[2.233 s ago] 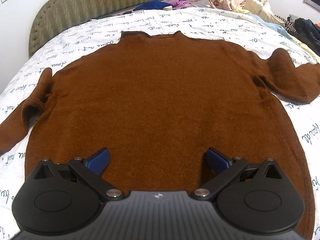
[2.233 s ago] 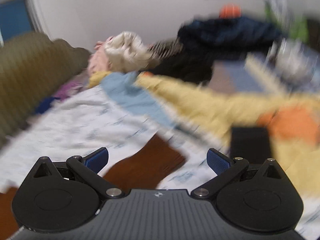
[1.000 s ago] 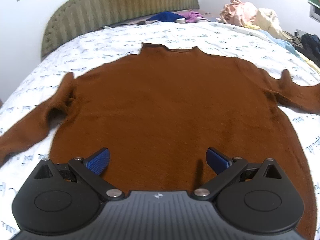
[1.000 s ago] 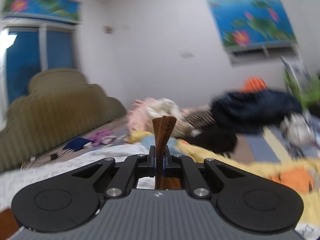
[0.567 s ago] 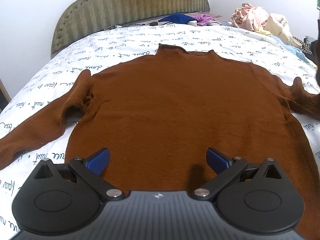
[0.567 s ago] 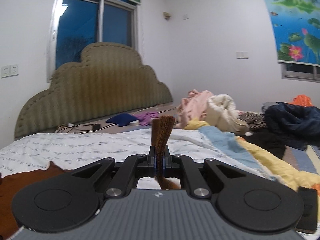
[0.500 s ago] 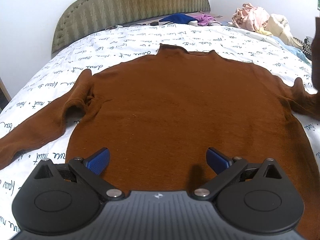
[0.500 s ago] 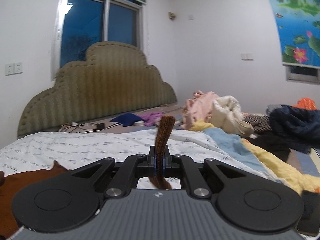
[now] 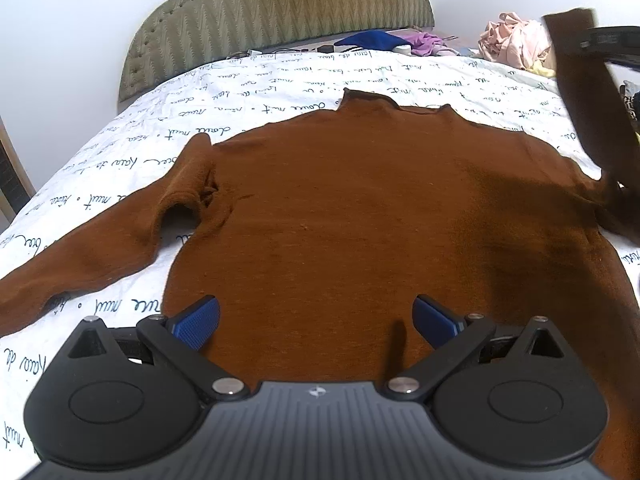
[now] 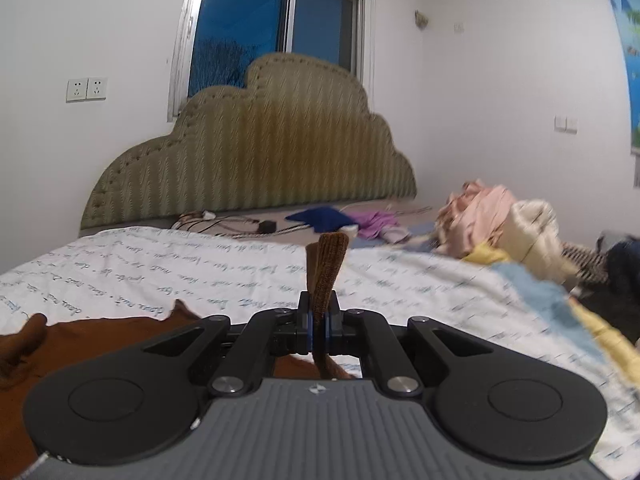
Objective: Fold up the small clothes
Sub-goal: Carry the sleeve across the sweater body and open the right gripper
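A brown knit sweater (image 9: 360, 208) lies flat and face up on the bed, collar toward the headboard. Its left sleeve (image 9: 100, 248) stretches out to the left. My left gripper (image 9: 316, 320) is open and empty, low over the hem. My right gripper (image 10: 318, 330) is shut on the cuff of the right sleeve (image 10: 326, 268), which sticks up between the pads. In the left wrist view that sleeve (image 9: 588, 100) hangs lifted at the far right, above the sweater's right shoulder.
The bed has a white sheet with script print (image 9: 280, 80) and an olive padded headboard (image 9: 280, 20). Loose clothes (image 10: 492, 216) are piled on the right side of the bed. Blue and purple garments (image 10: 332, 216) and cables lie by the headboard.
My right gripper has swung left with the sleeve cuff in it, and the lifted sleeve has come further into the left wrist view. My left gripper has barely moved.
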Demonstrator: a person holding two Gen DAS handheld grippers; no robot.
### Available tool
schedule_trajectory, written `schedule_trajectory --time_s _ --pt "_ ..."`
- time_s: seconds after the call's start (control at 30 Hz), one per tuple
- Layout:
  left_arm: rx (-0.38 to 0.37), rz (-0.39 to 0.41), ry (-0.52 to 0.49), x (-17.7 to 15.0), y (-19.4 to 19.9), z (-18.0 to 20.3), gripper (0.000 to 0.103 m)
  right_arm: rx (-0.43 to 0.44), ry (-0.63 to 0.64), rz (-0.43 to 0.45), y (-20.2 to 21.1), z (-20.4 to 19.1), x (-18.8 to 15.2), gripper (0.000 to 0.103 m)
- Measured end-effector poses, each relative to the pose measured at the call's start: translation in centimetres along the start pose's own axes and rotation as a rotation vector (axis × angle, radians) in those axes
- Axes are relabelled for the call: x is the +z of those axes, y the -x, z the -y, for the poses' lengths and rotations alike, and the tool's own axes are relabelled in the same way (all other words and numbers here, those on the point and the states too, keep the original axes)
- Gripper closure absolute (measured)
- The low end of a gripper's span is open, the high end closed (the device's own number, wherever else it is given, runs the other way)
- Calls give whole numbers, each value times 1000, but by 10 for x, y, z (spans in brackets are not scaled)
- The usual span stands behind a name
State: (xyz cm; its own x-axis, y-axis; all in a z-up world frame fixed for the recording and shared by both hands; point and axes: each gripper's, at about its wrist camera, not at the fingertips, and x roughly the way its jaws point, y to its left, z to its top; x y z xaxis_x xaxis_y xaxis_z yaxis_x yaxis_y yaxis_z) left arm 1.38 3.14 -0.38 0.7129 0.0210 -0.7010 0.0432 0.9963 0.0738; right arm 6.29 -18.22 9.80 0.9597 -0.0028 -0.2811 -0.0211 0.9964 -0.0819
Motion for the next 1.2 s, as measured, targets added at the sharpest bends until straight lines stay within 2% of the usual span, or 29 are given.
schedule_trajectory --time_s 0.1,0.23,0.57,0.8,0.97,1.2 --pt "10 9 3 0 3 -6 0 18 -16 -25 -19 -17 0 93" --pt "16 10 20 -1 5 -15 0 88 -41 -57 -41 -45 1 93" --pt "40 12 36 -4 9 -32 0 175 -13 -128 -85 -121 -1 93" --pt "59 -5 61 -9 6 -42 0 256 30 -156 -95 -165 -3 93" --pt "66 -12 64 -11 6 -44 0 300 71 -169 -100 -187 -5 93" --pt "72 -20 72 -14 6 -46 0 327 48 -256 -114 -195 -21 93"
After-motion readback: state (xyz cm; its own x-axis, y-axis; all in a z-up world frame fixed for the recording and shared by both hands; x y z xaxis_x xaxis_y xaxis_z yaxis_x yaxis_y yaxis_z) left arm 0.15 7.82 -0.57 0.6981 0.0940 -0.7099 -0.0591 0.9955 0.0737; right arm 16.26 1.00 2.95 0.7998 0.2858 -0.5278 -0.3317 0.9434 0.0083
